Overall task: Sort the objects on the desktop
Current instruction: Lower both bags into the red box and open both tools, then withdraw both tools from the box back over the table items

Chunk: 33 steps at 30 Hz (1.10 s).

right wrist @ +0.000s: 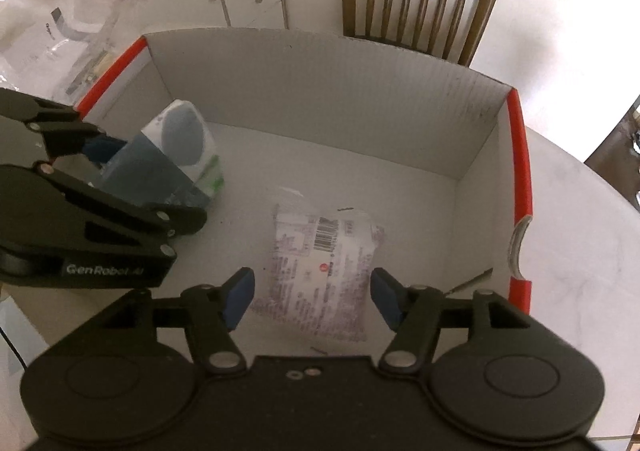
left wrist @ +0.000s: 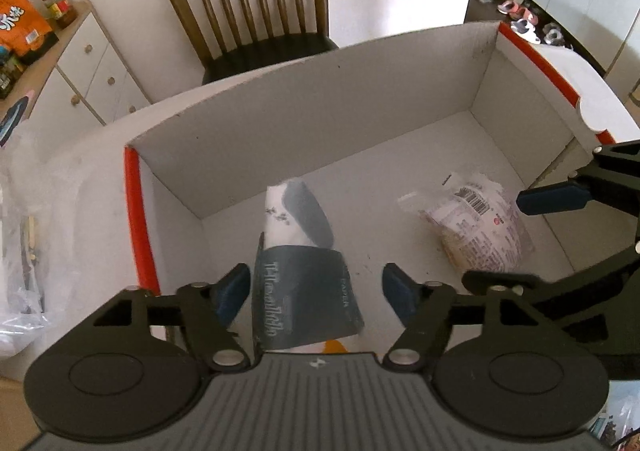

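my pads [left wrist: 232, 293] are blue. box [left wrist: 320, 99] is pale grey inside with red-orange edges, tissue pack [left wrist: 296, 251] dark grey and white, snack bag [right wrist: 320, 271] purplish-white with a barcode.

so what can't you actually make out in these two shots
- Tissue pack, left wrist view: its near end is hidden behind the left claw body.
- Snack bag, both views: the print is too blurred and small to read.
- Box: its near wall is cut off by the claw bodies in both views.
- Right claw, left wrist view: only one blue finger shows at the edge.
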Each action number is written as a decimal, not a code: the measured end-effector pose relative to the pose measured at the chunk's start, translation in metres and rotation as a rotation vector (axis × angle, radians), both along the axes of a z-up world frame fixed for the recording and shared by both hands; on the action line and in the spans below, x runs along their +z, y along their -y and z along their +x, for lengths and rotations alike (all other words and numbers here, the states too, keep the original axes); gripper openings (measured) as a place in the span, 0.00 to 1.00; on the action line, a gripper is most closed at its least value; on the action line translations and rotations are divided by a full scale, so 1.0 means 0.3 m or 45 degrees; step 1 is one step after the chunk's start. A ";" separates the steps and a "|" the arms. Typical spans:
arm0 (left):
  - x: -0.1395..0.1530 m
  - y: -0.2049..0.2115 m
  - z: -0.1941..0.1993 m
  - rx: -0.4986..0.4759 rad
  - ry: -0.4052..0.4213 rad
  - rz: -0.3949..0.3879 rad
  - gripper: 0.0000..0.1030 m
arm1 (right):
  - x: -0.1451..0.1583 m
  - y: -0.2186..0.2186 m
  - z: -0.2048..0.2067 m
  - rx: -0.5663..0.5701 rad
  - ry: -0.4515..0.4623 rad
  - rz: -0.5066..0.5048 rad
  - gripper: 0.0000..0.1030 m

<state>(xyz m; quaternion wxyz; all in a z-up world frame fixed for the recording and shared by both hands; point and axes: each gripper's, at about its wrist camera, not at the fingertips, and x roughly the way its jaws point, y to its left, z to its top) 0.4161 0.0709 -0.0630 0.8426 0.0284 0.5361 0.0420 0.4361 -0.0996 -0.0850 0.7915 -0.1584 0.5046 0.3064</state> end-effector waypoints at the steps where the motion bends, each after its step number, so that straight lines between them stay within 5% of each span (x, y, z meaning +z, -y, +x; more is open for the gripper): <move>1: 0.008 0.000 -0.002 0.004 0.004 -0.002 0.71 | 0.007 0.002 -0.006 0.005 0.002 0.007 0.66; 33: 0.343 0.026 -0.367 0.085 0.311 -0.081 0.71 | 0.278 0.126 -0.187 0.027 0.081 0.292 0.79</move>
